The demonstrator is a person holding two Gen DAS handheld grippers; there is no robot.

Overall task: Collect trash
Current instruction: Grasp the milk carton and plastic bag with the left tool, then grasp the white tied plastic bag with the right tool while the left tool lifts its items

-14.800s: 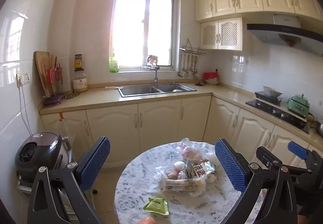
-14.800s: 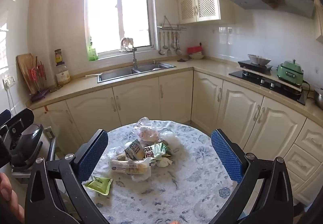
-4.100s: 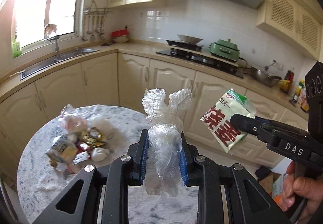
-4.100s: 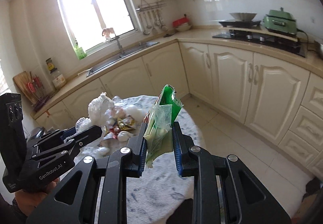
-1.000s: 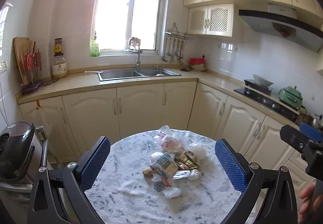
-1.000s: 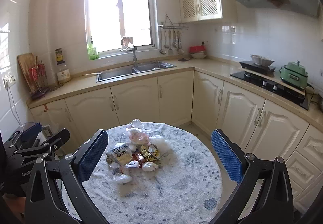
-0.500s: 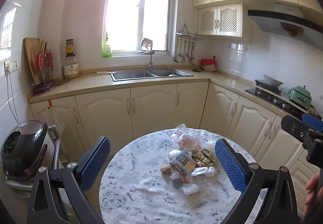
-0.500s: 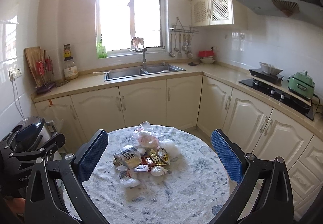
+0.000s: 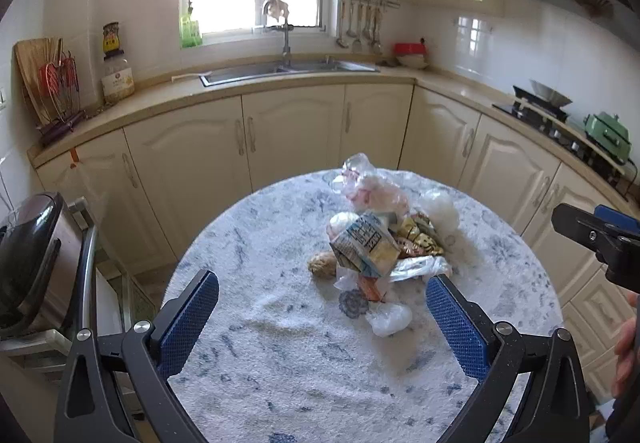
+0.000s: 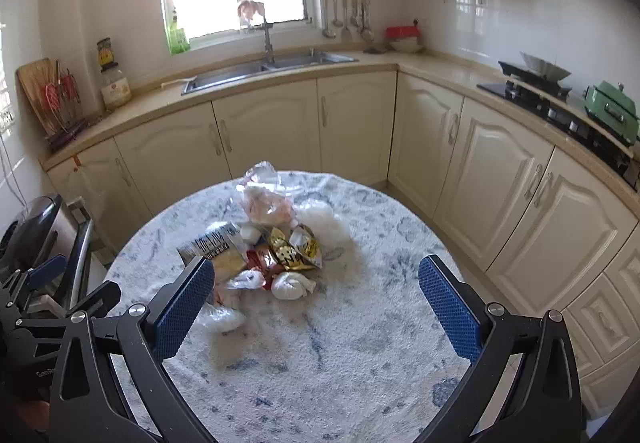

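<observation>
A heap of trash [image 9: 384,231] [image 10: 272,243] lies on the round blue-and-white table [image 9: 280,343] [image 10: 352,343]: a crumpled carton [image 9: 364,247] [image 10: 216,247], gold snack wrappers [image 9: 420,239] [image 10: 292,249], a clear bag with pink contents [image 9: 372,191] [image 10: 266,203] and white plastic wads [image 9: 390,319] [image 10: 292,285]. My left gripper [image 9: 320,319] is open and empty, near side of the heap. My right gripper [image 10: 316,307] is open too, over the table with the heap ahead to its left. The right gripper's body [image 9: 596,239] shows at the left view's right edge.
Cream cabinets [image 9: 292,139] with a sink [image 9: 280,69] line the far wall. A hob with a green pot [image 10: 610,109] runs along the right. A dark appliance on a metal cart [image 9: 32,255] stands left of the table. A person's hand [image 9: 628,343] is at right.
Both grippers have moved in closer to the table, so the heap looms larger. Both stay open and empty, after earlier holding a plastic bag and a green packet.
</observation>
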